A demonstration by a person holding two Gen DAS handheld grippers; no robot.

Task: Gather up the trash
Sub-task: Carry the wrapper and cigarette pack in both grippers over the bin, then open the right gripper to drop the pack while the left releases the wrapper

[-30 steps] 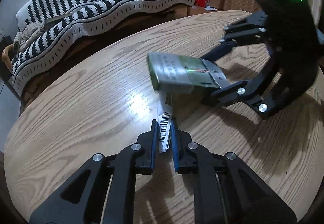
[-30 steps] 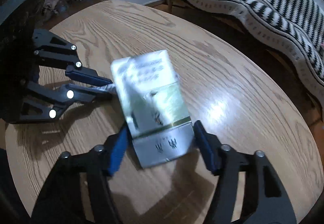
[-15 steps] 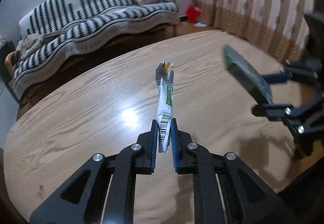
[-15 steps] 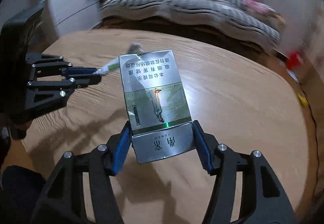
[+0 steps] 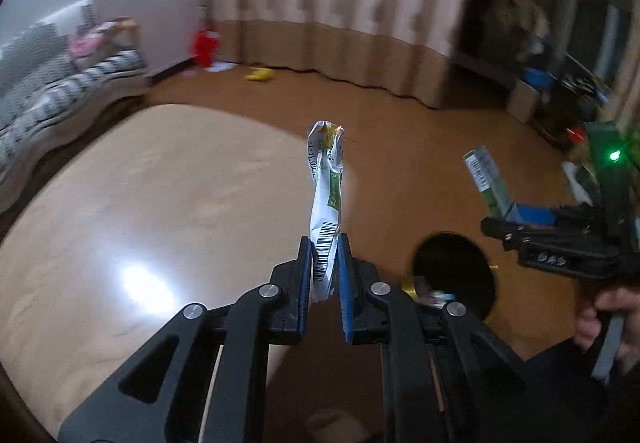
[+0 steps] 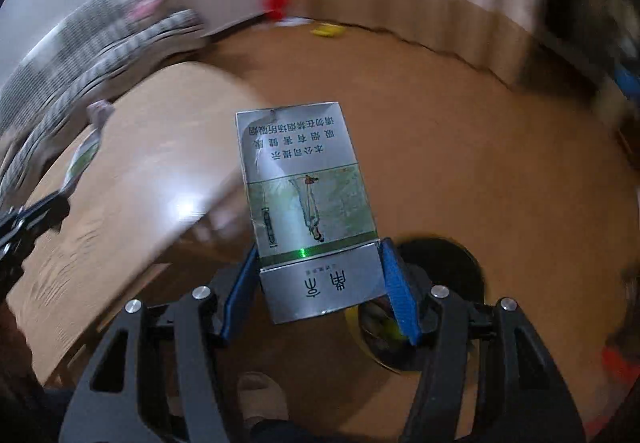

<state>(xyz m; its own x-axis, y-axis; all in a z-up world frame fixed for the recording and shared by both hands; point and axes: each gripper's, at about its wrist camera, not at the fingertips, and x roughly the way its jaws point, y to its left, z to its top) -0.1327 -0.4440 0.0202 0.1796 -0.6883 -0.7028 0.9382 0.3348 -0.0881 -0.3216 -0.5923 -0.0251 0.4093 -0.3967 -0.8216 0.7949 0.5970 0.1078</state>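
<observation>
My left gripper (image 5: 325,275) is shut on a crumpled white and green wrapper (image 5: 327,183) that sticks up from its blue pads, held past the edge of the round wooden table (image 5: 140,195). My right gripper (image 6: 318,283) is shut on a silver and green cigarette pack (image 6: 308,199), gripped by its sides and held over the floor. In the left wrist view the right gripper (image 5: 516,219) with the pack (image 5: 486,179) shows at the right. A dark round bin (image 5: 460,267) stands on the floor below both grippers, also seen as the bin (image 6: 444,275) behind the right fingers.
The table edge (image 6: 132,171) lies to the left. A striped sofa (image 5: 52,83) stands at far left, curtains (image 5: 340,3) at the back. Red and yellow items (image 5: 260,75) lie on the floor by the wall. A slippered foot (image 6: 260,395) shows below.
Both grippers have swung right, off the table and out over the floor, carrying the wrapper and the pack. The dark bin has come into view beneath them.
</observation>
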